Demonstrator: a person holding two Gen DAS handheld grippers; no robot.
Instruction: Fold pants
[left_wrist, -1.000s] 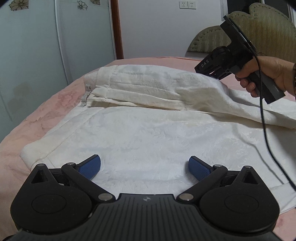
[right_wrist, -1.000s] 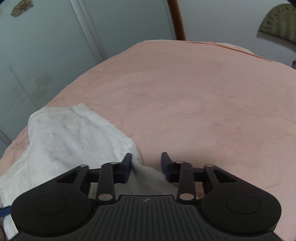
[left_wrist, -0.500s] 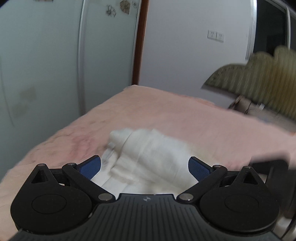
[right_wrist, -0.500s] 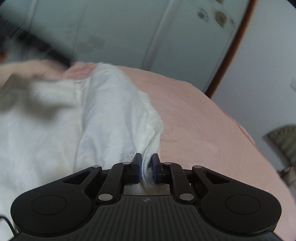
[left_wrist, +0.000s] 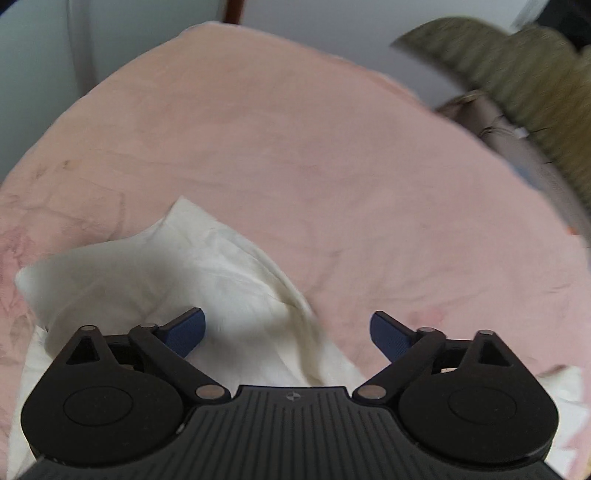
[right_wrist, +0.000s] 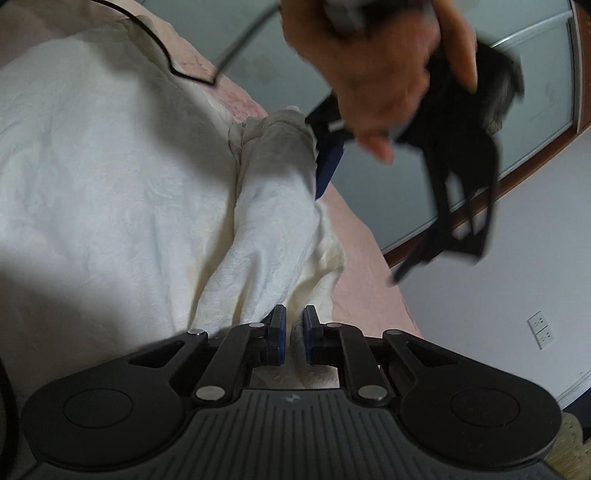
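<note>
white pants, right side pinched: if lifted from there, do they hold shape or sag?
Likely sag: the pants already drape in soft creases from the right hand-held gripper. Probably light, since one narrow pinch raises a ridge. The loose folded edge may slide open on the pink bedspread.

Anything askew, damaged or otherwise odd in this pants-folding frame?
Nothing is damaged or spilled. The white pants lie rumpled on the pink bed, their edge bunched into a ridge that the right gripper pinches. The left gripper hangs open, holding nothing. The left hand is blurred.

blurred hand (right_wrist: 376, 70), headboard (left_wrist: 517, 70) perhaps, pants (right_wrist: 92, 177) cropped
</note>
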